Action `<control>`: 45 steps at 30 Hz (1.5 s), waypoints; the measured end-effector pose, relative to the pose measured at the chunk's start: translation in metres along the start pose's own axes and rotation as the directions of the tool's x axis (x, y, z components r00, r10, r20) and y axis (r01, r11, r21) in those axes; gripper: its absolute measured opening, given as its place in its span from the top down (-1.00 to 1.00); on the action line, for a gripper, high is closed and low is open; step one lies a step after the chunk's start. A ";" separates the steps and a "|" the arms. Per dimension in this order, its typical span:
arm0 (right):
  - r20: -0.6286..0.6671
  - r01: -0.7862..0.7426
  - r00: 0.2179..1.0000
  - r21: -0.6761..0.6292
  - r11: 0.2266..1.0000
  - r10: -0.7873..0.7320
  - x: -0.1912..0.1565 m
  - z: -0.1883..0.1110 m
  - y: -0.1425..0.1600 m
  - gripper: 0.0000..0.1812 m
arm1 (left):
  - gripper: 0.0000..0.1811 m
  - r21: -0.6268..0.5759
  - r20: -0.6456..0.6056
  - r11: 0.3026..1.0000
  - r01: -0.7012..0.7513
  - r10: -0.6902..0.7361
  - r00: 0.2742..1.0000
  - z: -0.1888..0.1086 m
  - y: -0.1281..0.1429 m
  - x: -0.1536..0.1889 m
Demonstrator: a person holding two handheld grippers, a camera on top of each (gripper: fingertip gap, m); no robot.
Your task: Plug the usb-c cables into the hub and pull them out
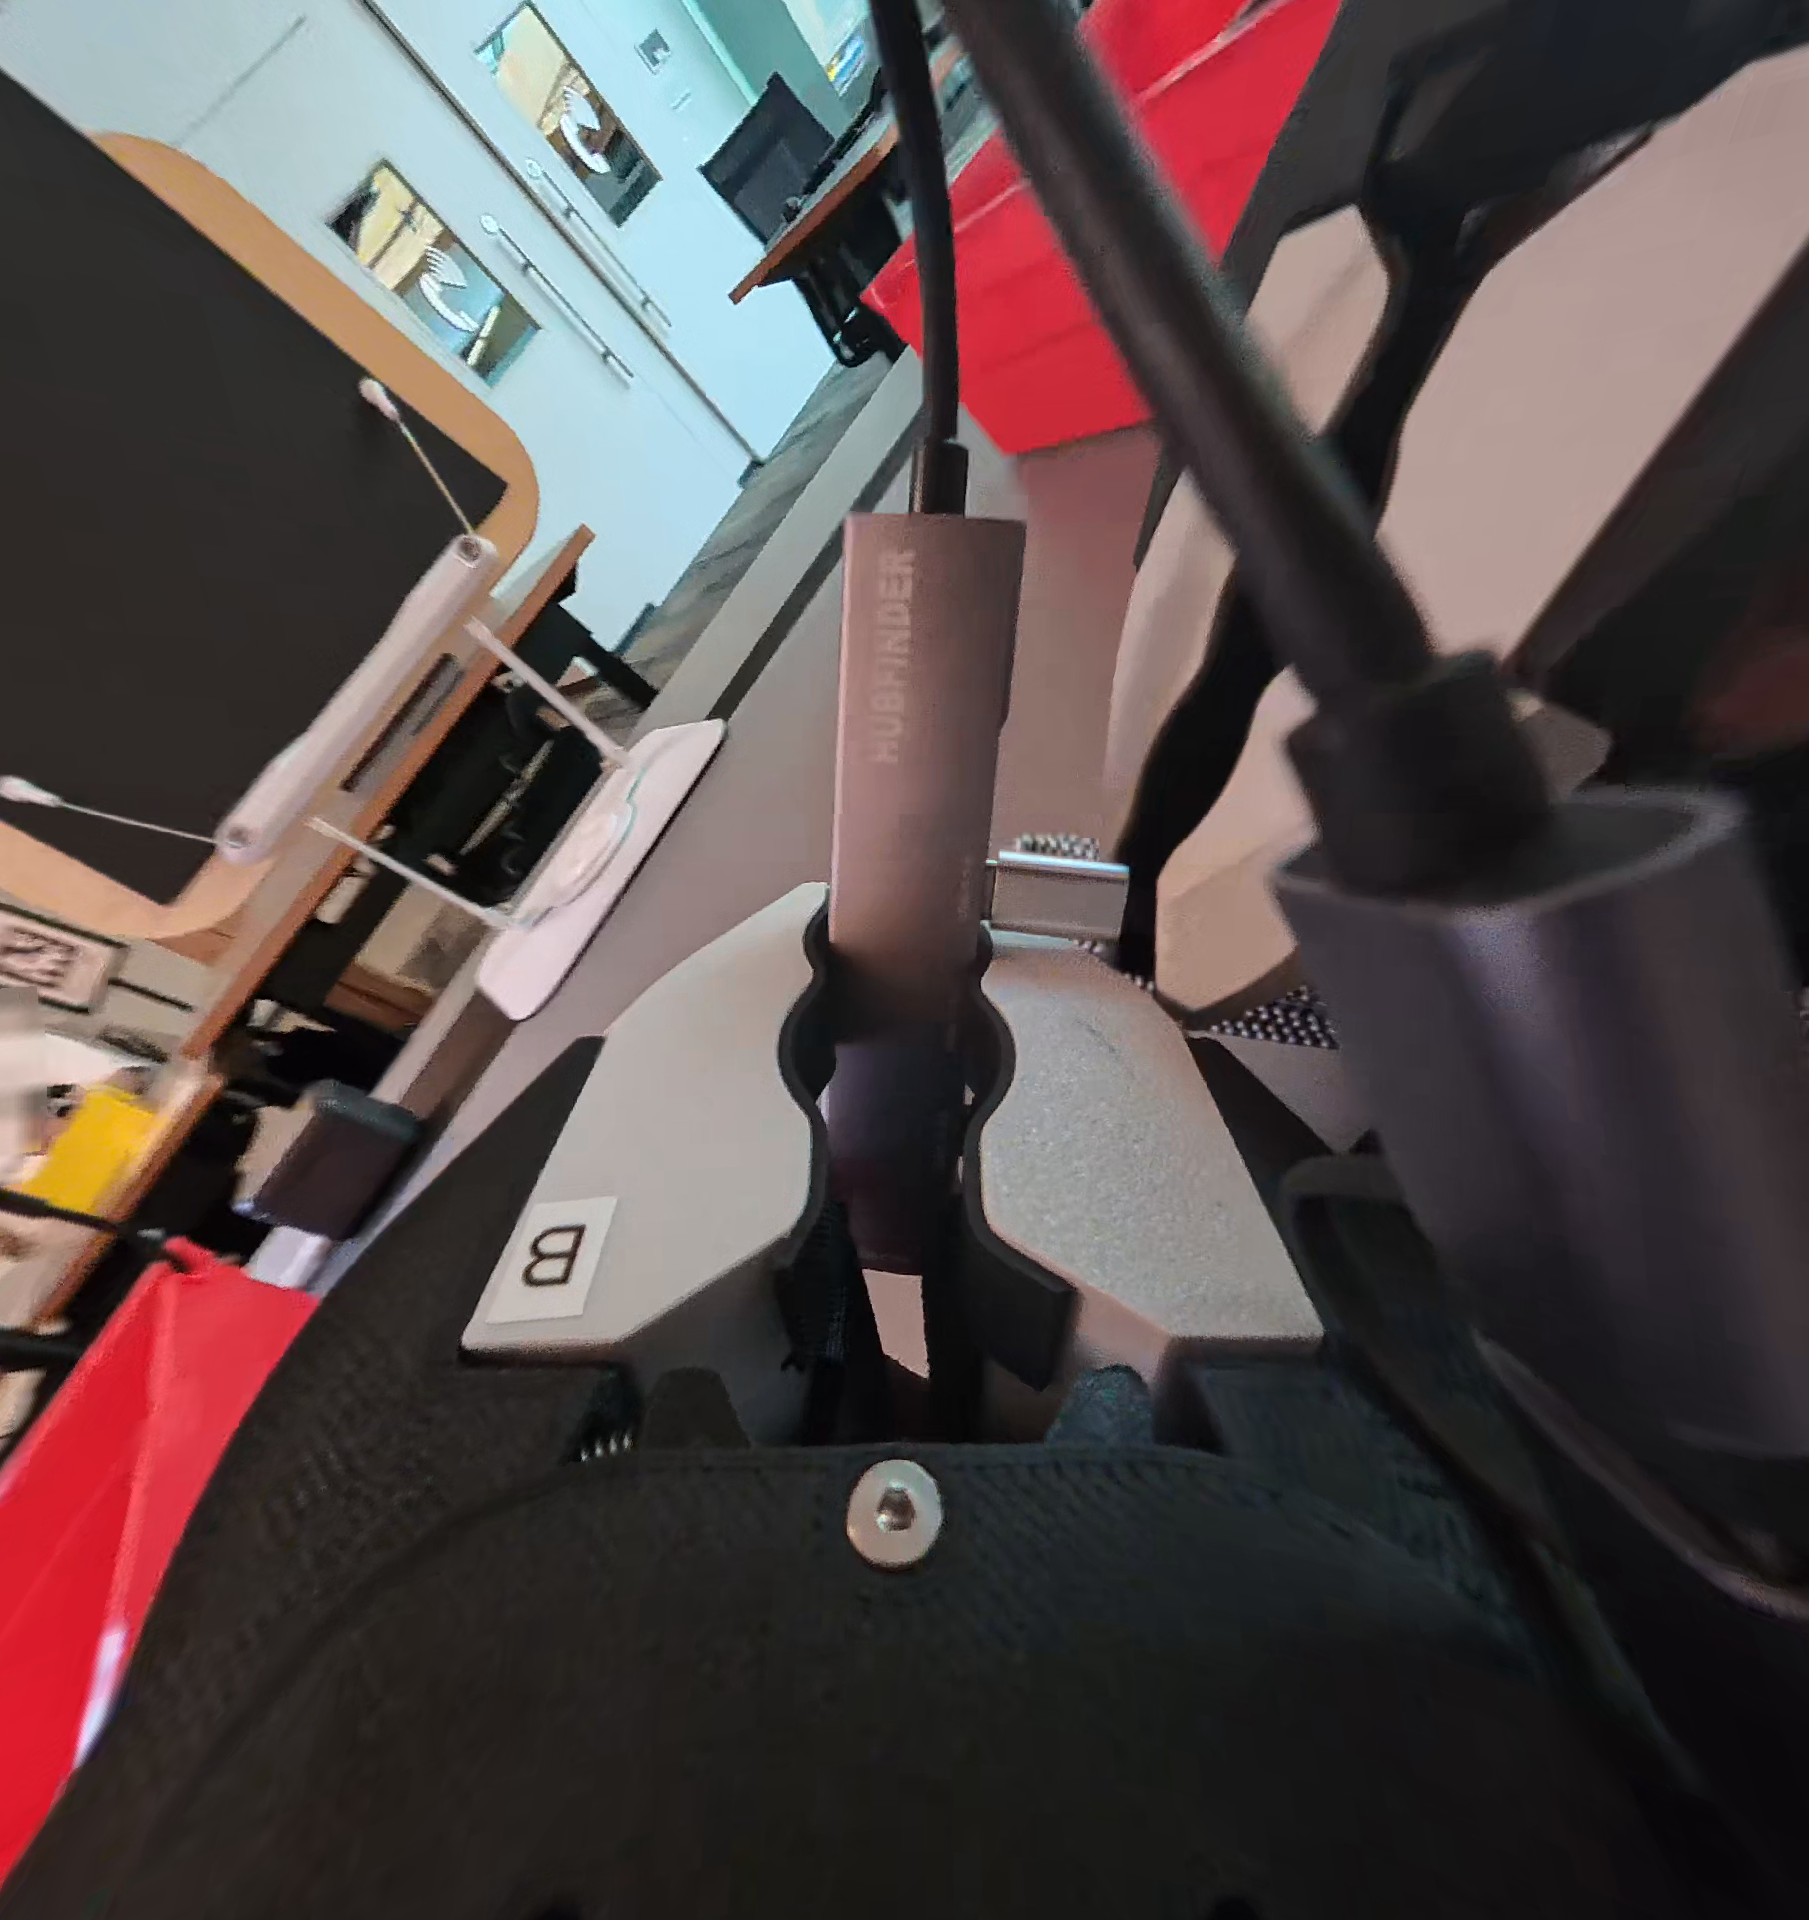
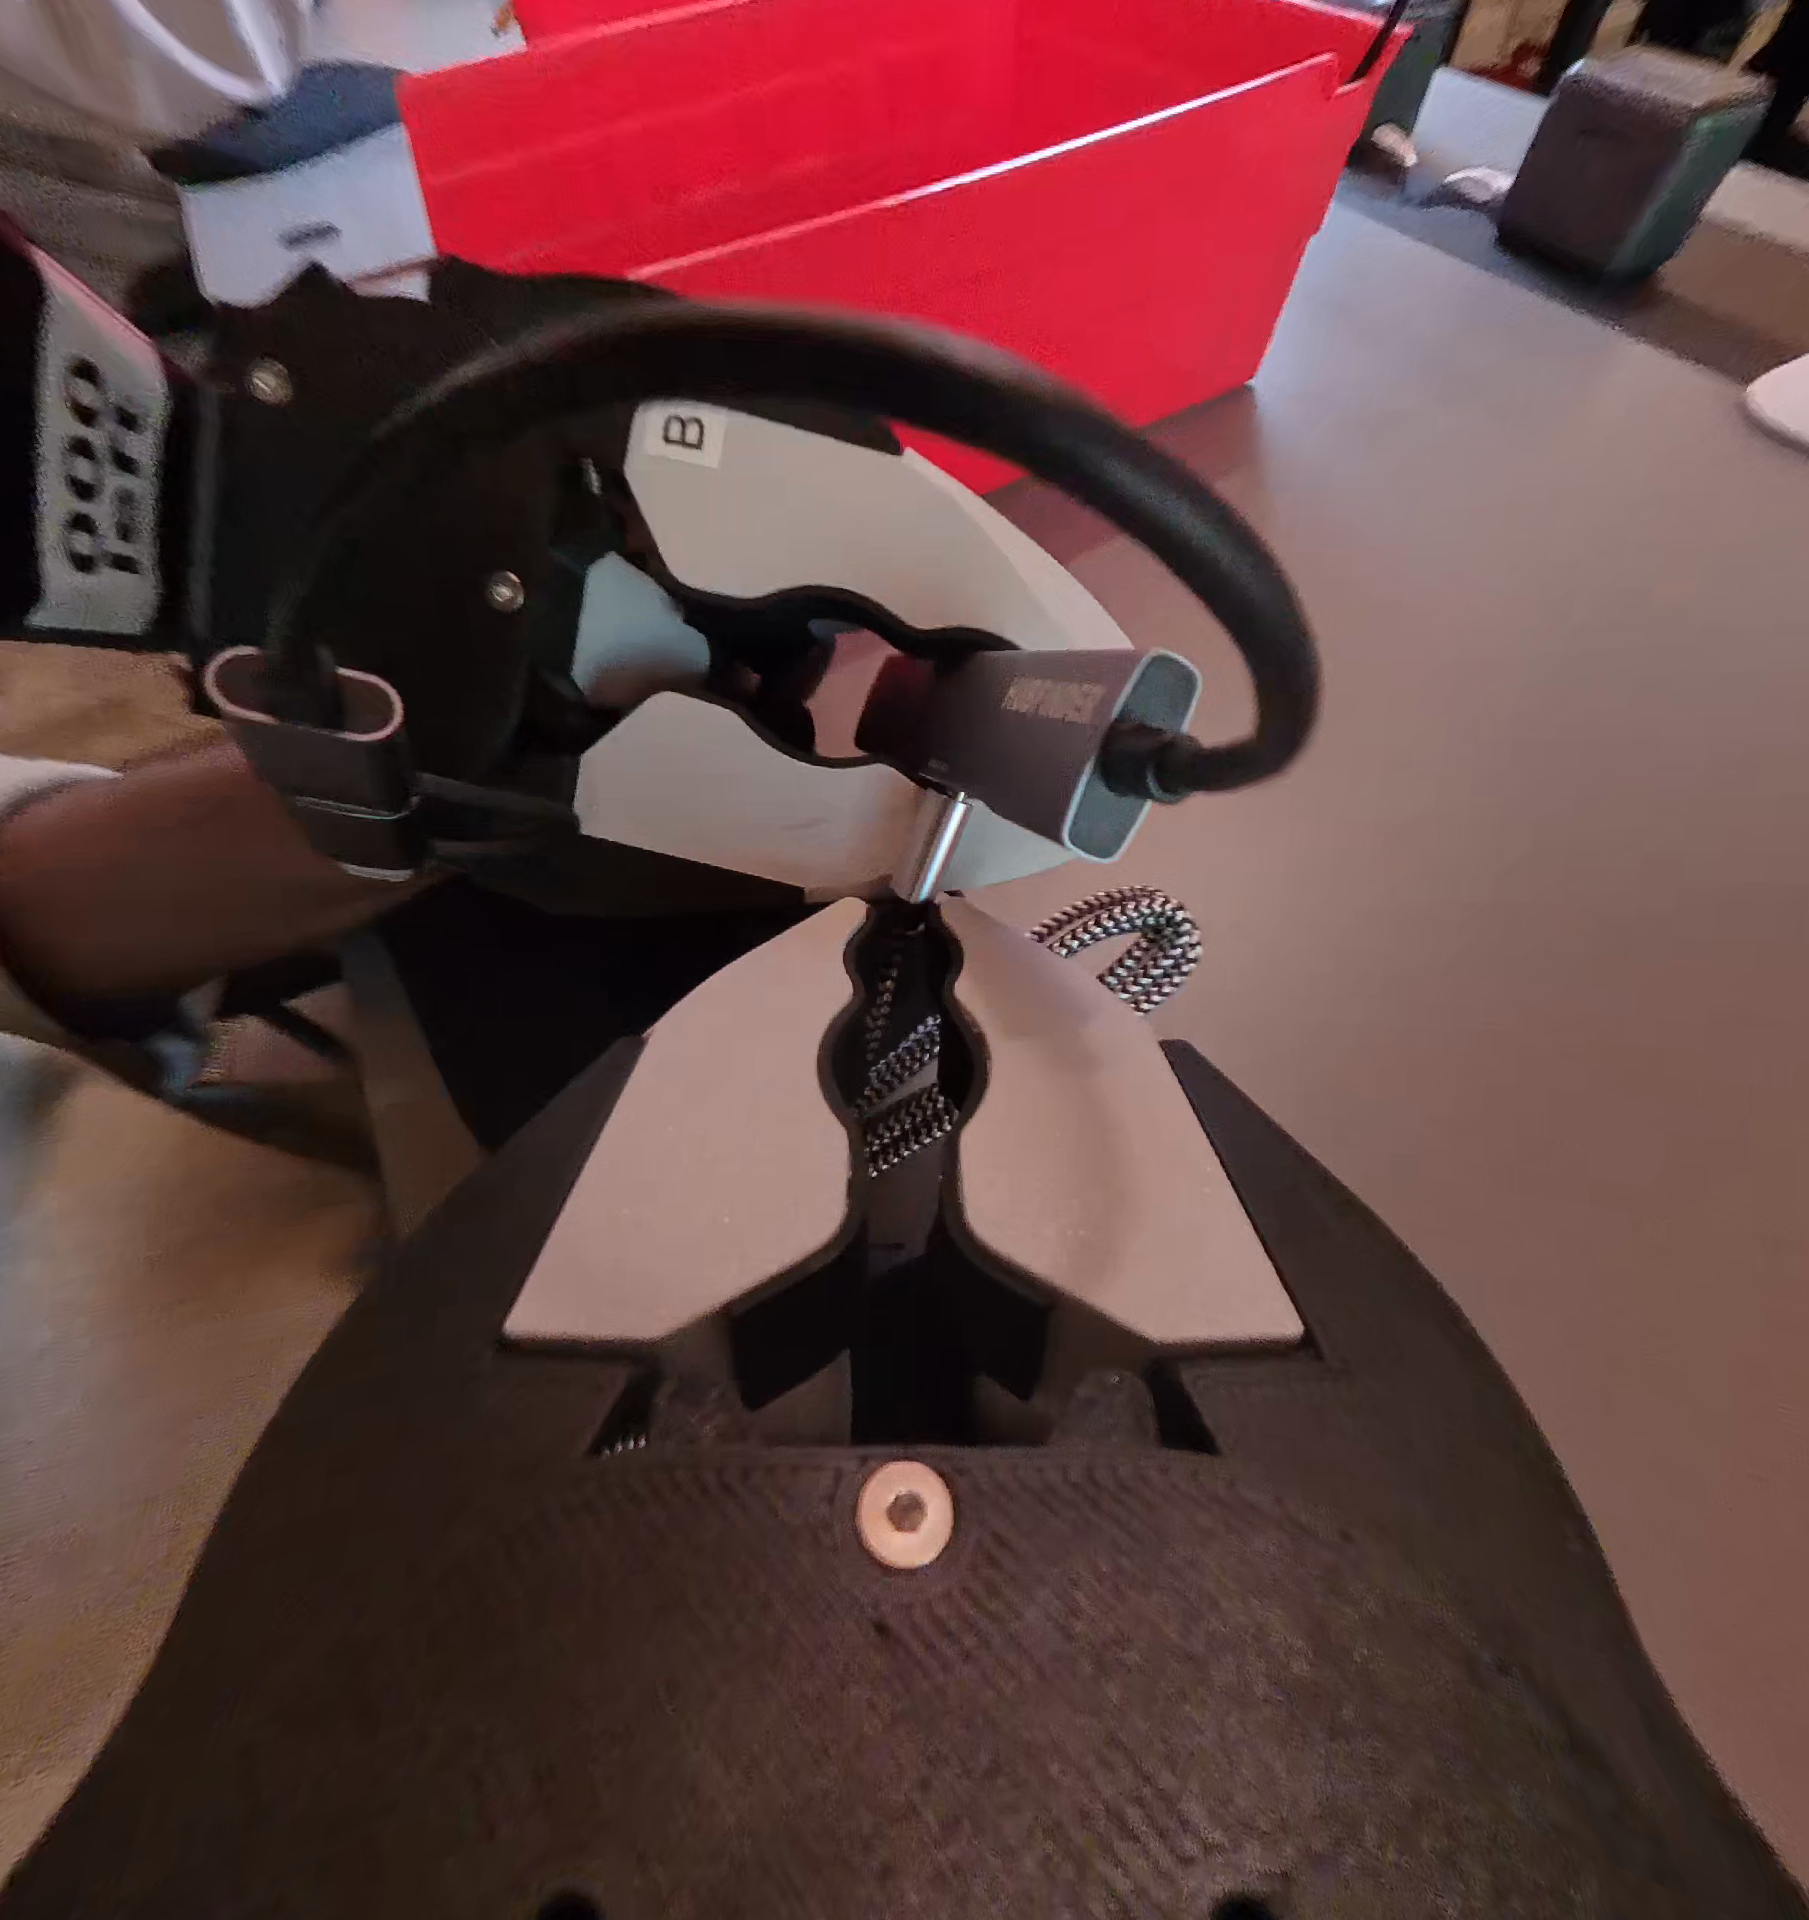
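My right tongs (image 2: 905, 920) and left tongs (image 1: 905, 935): pale grey fingers edged black, textured black bodies, one silver screw (image 2: 904, 1512) each, lettered sticker (image 1: 552, 1257) on left.

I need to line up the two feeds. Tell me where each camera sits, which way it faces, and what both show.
Left wrist view: sits on the left gripper, looking forward along its jaws shut on the grey hub; the room appears tilted.
Right wrist view: sits on the right gripper, facing the left gripper and a hand, jaws shut on the braided cable behind its silver plug.
Shared: hub, silver plug, black cable, red bin, table.
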State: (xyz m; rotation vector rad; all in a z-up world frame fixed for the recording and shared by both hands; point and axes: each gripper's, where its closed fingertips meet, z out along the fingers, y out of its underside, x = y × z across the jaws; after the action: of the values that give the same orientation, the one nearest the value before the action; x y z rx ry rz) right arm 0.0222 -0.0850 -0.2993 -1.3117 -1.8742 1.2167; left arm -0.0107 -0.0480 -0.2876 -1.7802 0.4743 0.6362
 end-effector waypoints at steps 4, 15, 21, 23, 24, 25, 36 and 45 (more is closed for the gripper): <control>-0.056 0.111 0.992 -0.015 0.994 -0.111 0.003 0.002 0.006 0.96 | 0.79 -0.047 0.025 0.998 -0.045 0.046 0.999 0.000 0.004 0.001; -0.162 0.114 0.981 0.025 0.993 -0.109 0.004 -0.004 0.001 0.97 | 0.78 -0.019 0.006 0.991 0.130 -0.130 0.991 0.004 -0.001 -0.004; -0.158 0.099 0.983 0.060 0.993 -0.088 0.000 -0.009 -0.003 0.97 | 0.78 0.019 0.012 0.990 0.139 -0.140 0.990 0.003 -0.006 -0.005; -0.113 0.036 0.993 0.110 0.993 -0.024 -0.003 -0.012 -0.007 0.97 | 0.79 0.041 -0.012 0.983 0.180 -0.179 0.984 0.002 -0.009 -0.004; -0.086 0.020 0.996 0.131 0.991 -0.008 -0.005 -0.014 -0.009 0.98 | 0.79 0.057 0.009 0.980 0.192 -0.193 0.981 0.001 -0.011 -0.006; 0.019 0.033 0.999 0.097 0.995 -0.035 -0.020 -0.013 -0.001 0.98 | 0.80 0.045 0.208 0.975 0.218 -0.222 0.952 -0.005 -0.002 -0.037; -0.088 0.088 0.995 0.414 0.906 -0.057 0.018 -0.056 -0.048 0.90 | 0.80 0.135 0.170 0.968 0.213 -0.234 0.957 -0.013 -0.010 -0.048; -0.079 0.079 0.996 0.436 0.897 -0.049 0.028 -0.064 -0.047 0.92 | 0.80 0.109 0.042 0.940 0.323 -0.329 0.943 -0.007 0.002 -0.038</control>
State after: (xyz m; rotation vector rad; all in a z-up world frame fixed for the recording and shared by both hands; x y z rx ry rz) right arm 0.0441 -0.0414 -0.2306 -1.0194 -1.4661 1.4375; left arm -0.0399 -0.0551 -0.2637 -1.6892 0.1599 0.4219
